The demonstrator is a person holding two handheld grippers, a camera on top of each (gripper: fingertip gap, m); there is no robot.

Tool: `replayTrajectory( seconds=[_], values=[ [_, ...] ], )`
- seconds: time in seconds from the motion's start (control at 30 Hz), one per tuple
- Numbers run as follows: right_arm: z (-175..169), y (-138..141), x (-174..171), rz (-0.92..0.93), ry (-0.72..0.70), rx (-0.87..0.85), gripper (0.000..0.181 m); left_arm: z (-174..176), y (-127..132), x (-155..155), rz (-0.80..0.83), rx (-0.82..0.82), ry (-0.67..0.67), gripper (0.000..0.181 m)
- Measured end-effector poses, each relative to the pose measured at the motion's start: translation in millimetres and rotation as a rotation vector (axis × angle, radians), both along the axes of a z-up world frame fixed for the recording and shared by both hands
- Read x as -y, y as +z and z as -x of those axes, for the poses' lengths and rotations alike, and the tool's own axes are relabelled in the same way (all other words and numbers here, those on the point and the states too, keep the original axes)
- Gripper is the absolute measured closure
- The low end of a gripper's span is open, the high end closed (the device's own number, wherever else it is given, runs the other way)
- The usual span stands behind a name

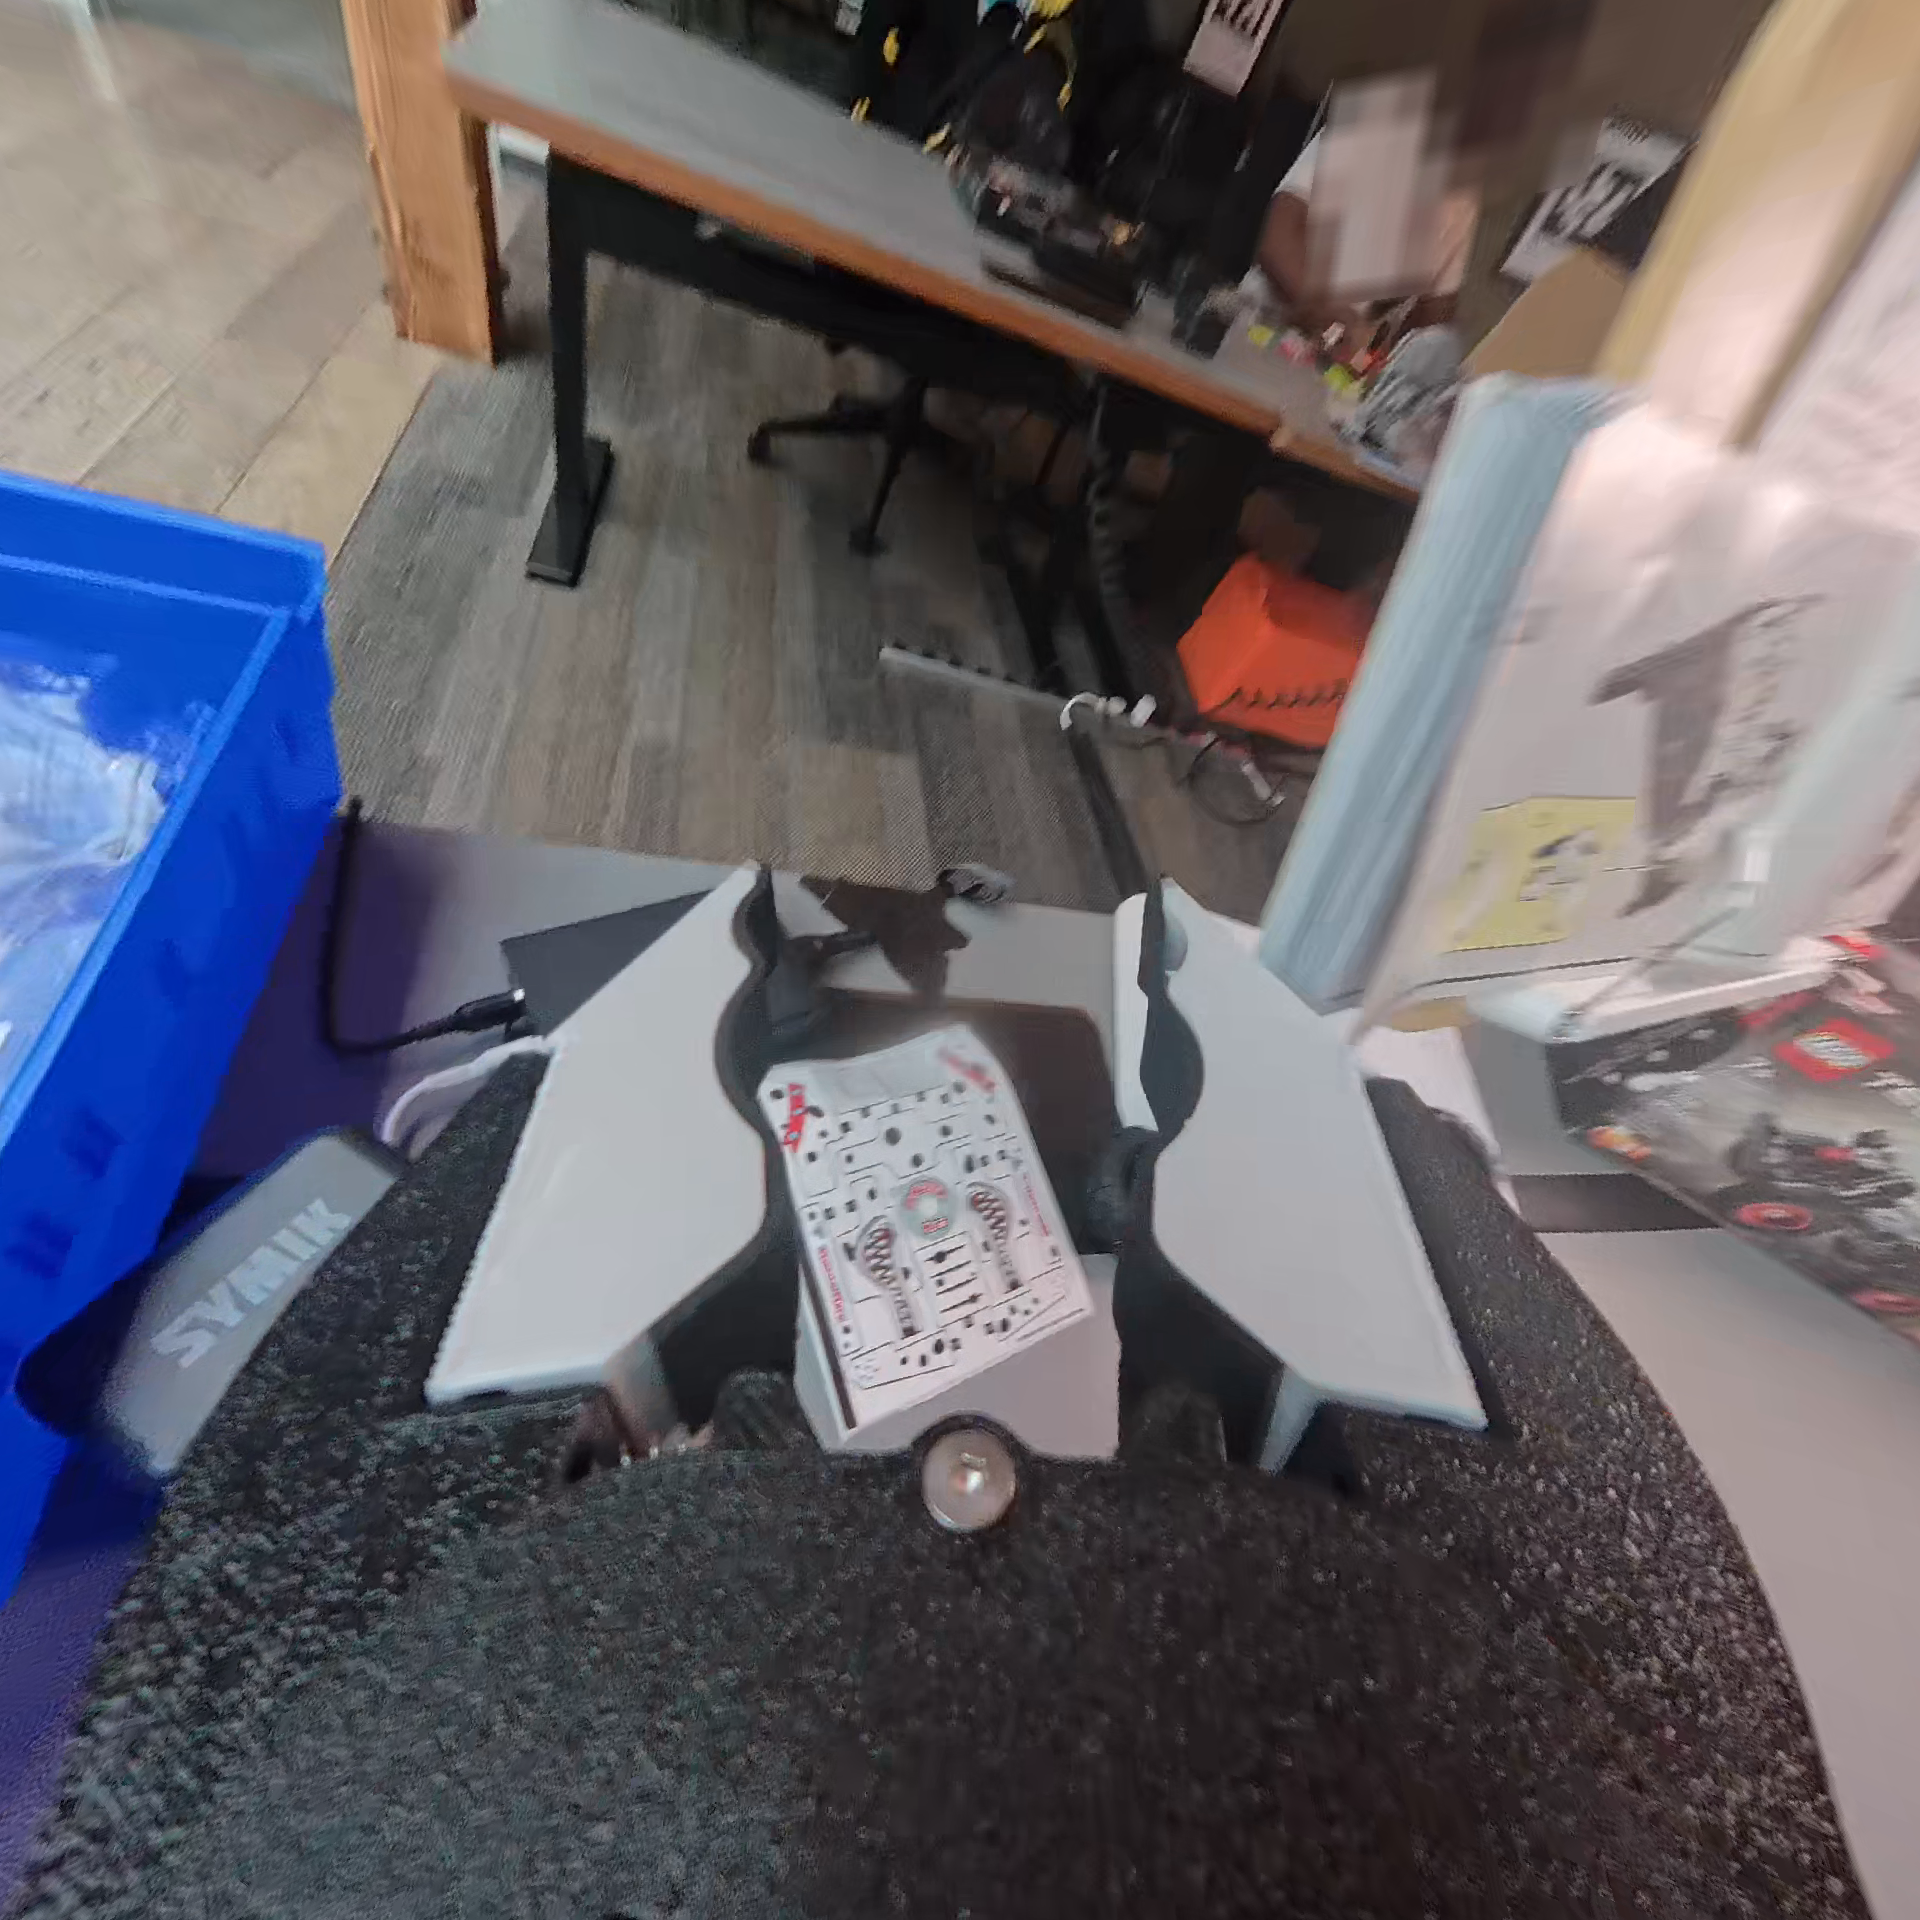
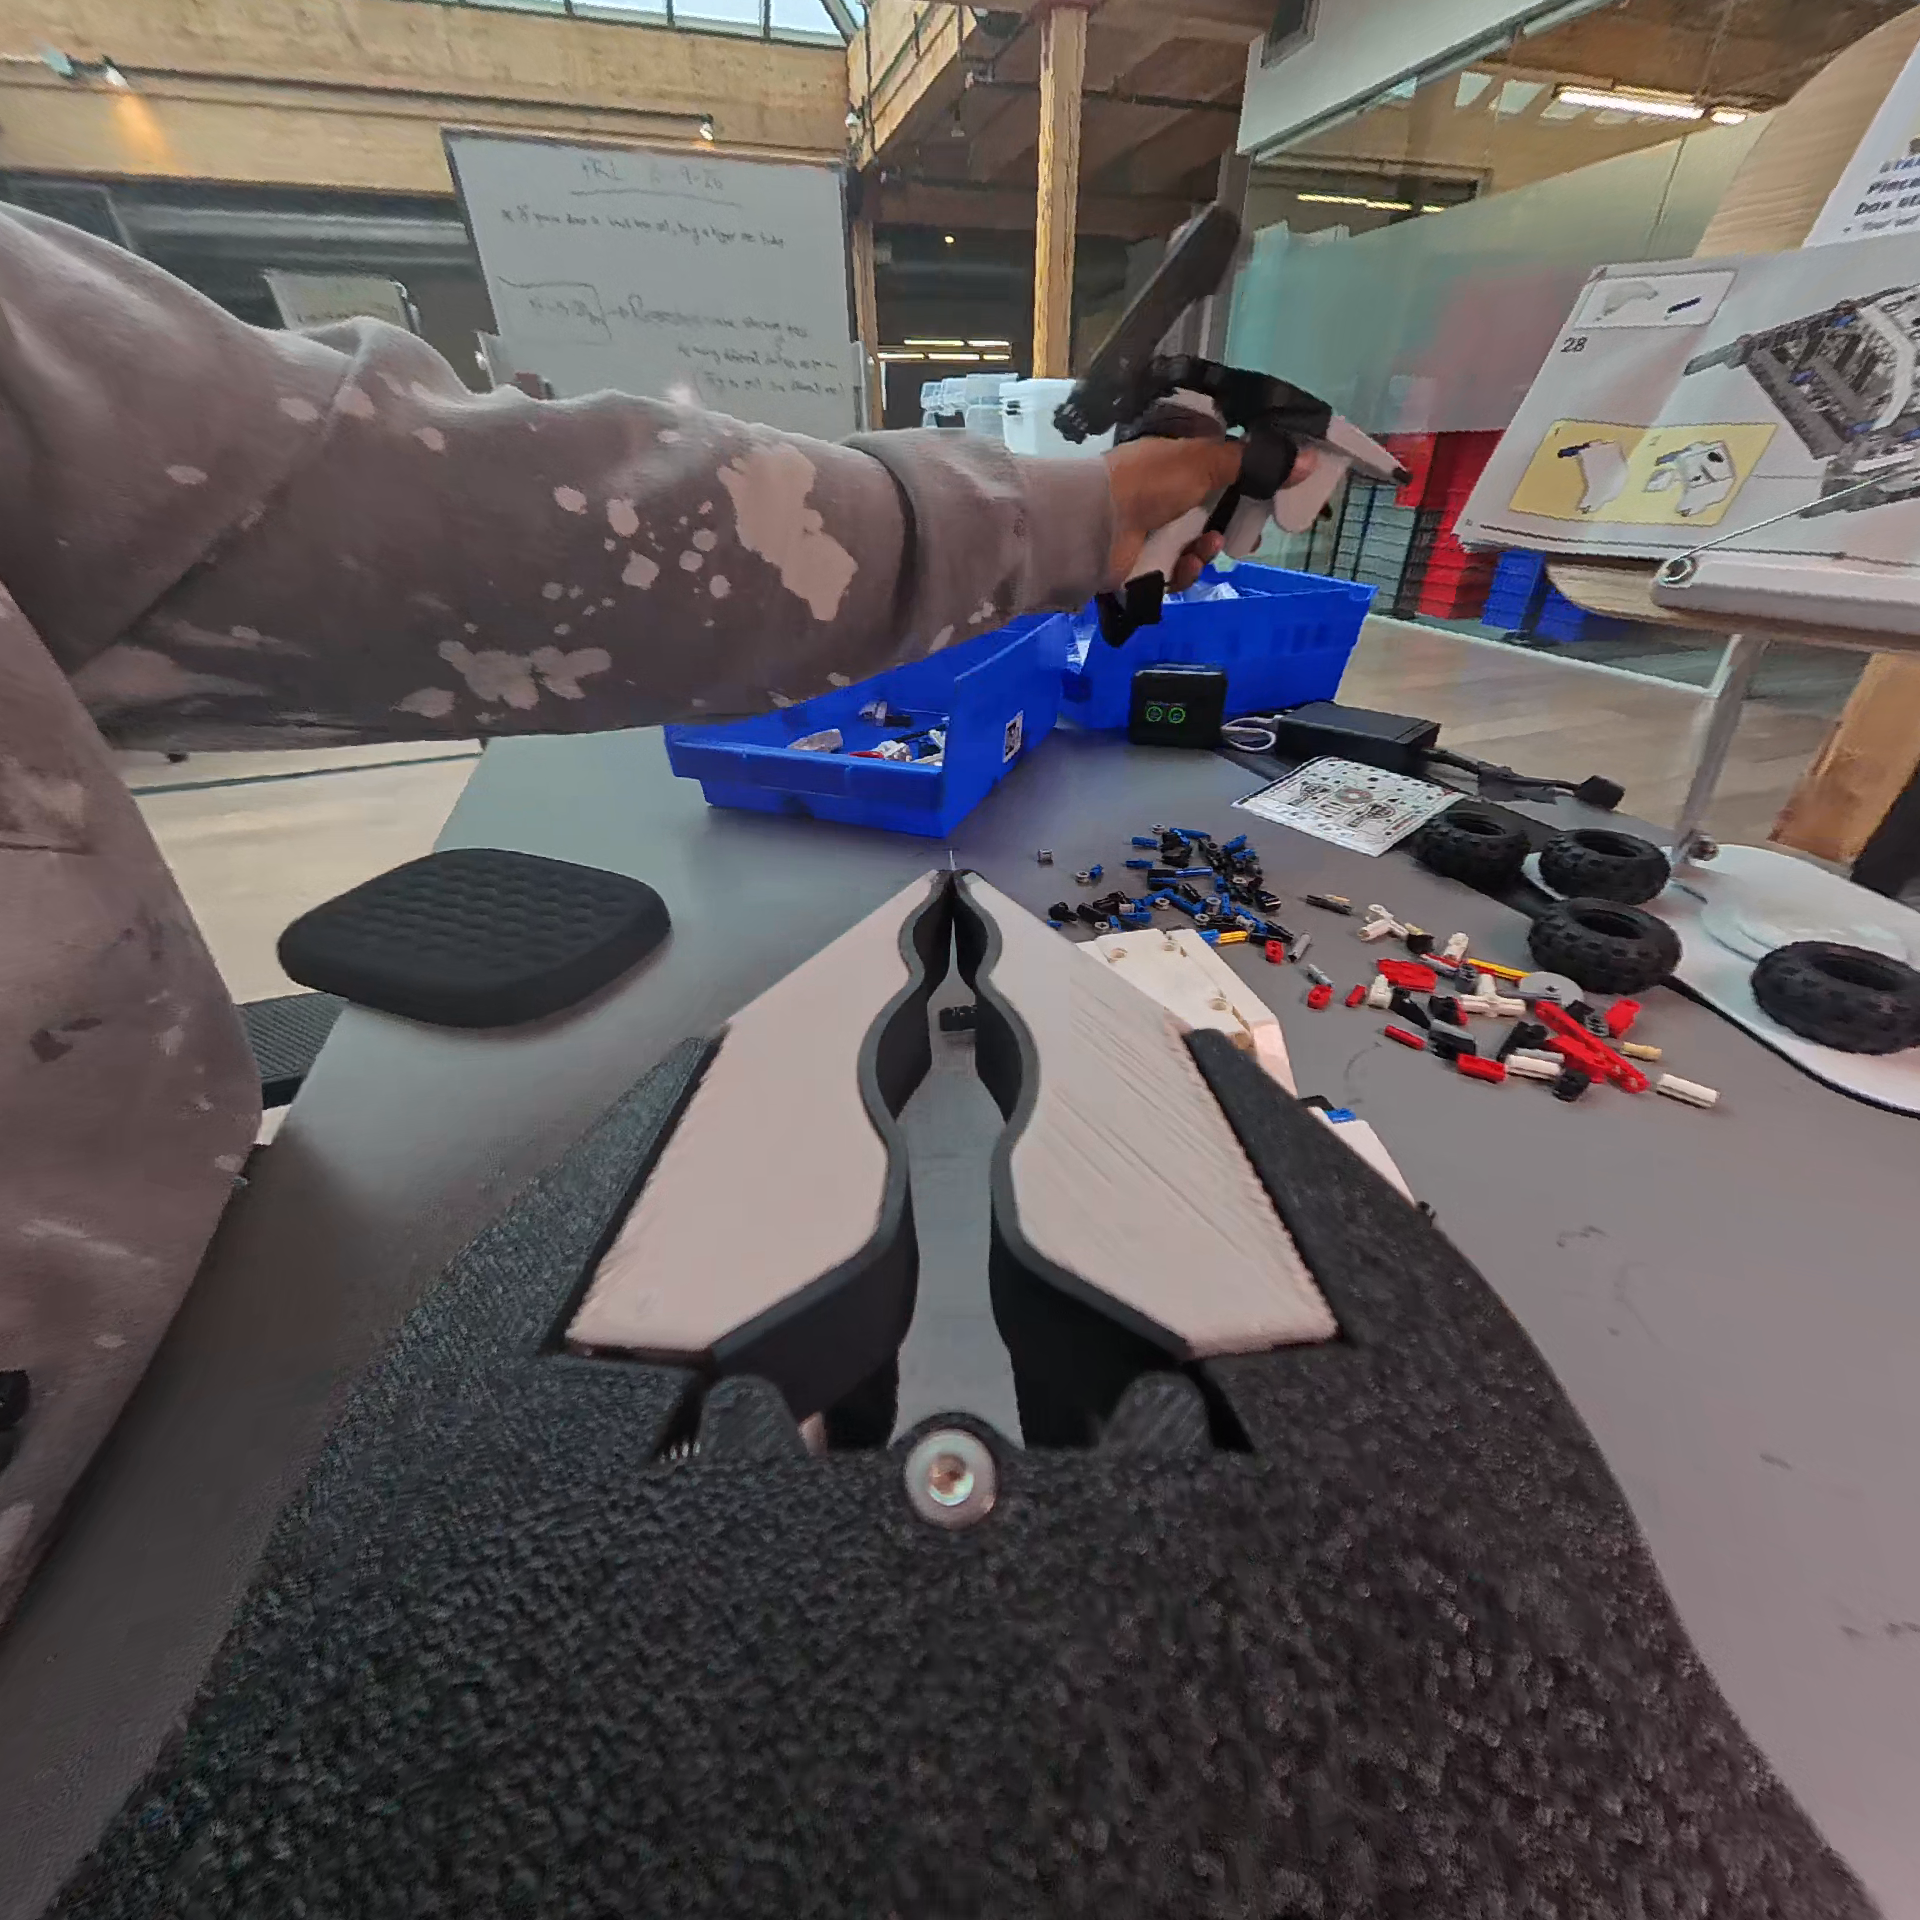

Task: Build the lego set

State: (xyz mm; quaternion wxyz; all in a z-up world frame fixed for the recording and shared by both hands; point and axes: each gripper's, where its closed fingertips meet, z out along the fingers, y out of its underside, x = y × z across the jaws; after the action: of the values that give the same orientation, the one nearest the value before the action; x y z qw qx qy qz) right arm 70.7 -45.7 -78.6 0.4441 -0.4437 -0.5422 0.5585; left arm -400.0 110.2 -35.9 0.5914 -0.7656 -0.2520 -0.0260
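The lego pieces [image 2: 1340, 966] are lying scattered on the grey table [image 2: 1662, 1299], just ahead and to the right of your right gripper [image 2: 953, 883]: a loose spread of small blue, black, red and pale pins and beams. Four knobbly black tires [image 2: 1603, 943] are sitting beyond them, toward the right edge. A white, partly built section [image 2: 1174, 971] is resting right beside your right gripper's outer finger.

These pieces are probably going to handle as light, hard and a little slippery. The small pins look likely to skid or roll, so you would do best pinching each across its short width. The tires look soft and grippy, so squeezing across the tread should be holding them well.

Your right gripper is hovering low over the table with its tips closed together and nothing between them.

Your left gripper [image 1: 956, 904] is raised in the air with its fingers spread wide and empty. In the right wrist view you are reaching it out on a speckled sleeve [image 2: 520, 540] toward the instruction booklet [image 2: 1704, 416], which is propped open on a stand at the right. Below the left gripper, a printed sticker sheet [image 1: 925, 1205] is lying flat on the table.

Further back, two blue bins [image 2: 883, 748] are sitting on the table, one holding a few more parts. A black padded rest [image 2: 473, 935] is lying at the table's near left.
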Motion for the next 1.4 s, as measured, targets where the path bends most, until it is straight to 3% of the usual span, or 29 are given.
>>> replayTrajectory(
  seconds=[0.1,0.2,0.37,0.47,0.57,0.7,0.8,1.0,1.1,1.27,1.4],
  values=[
    [2,-2,0,-0.096,-0.044,-0.008,0.181,-55,52,19,-0.191,-0.044,-0.158,0.117],
    [3,-3,2,-0.232,-0.085,-0.038,0.181,-150,69,47,-0.266,-0.068,-0.442,0.123],
    [3,4,12,-0.399,-0.134,-0.090,0.181,-304,15,117,-0.228,0.081,-0.858,0.123],
    [5,11,17,-0.438,-0.159,-0.126,0.181,-368,-20,155,-0.219,0.325,-1.016,0.124],
    [7,14,15,-0.502,-0.211,-0.148,0.181,-409,-43,180,-0.224,0.508,-1.130,0.124],
    [9,10,7,-0.604,-0.291,-0.147,0.181,-436,-65,191,-0.197,0.535,-1.232,0.118],
    [8,6,5,-0.645,-0.322,-0.143,0.181,-437,-56,193,-0.324,0.461,-1.217,0.128],
    [8,5,7,-0.642,-0.328,-0.143,0.181,-416,-45,187,-0.444,-0.058,-0.998,0.164],
    [10,2,10,-0.645,-0.317,-0.140,0.181,-405,-39,186,-0.480,-0.217,-0.903,0.174],
    [13,-5,16,-0.679,-0.300,-0.123,0.181,-404,-43,185,-0.456,-0.153,-0.909,0.167],
    [13,-7,18,-0.680,-0.296,-0.120,0.181,-411,-50,187,-0.414,-0.095,-0.964,0.181]
  ],
)
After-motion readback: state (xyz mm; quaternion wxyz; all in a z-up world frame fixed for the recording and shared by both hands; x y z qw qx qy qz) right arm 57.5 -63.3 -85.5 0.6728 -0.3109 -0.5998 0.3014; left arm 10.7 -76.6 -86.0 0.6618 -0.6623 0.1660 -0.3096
